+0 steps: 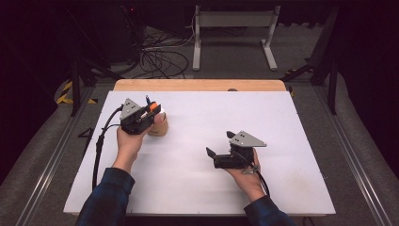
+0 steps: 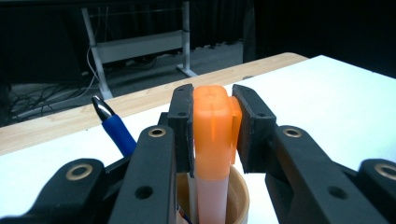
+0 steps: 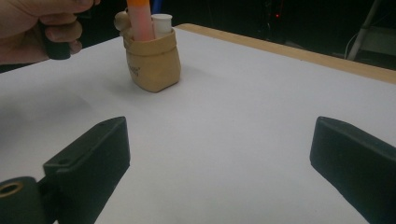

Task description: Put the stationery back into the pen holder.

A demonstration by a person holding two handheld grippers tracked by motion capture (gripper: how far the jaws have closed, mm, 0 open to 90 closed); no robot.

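Orange-capped marker point(image 2: 212, 135), standing upright in a tan holder point(image 3: 153, 63), its cap pinched between the two black jaws of the left gripper point(image 2: 212, 123), which press on it from either side. Just beside the gripper's left jaw, a blue pen point(image 2: 114, 128) leans out of the same holder; a white-capped item point(image 3: 161, 23) stands close behind the marker. The holder rests directly beneath the left gripper on the white table point(image 1: 211, 122). The right gripper point(image 1: 219, 143) is well apart, held over bare table, jaws spread wide with nothing between them, facing the holder.
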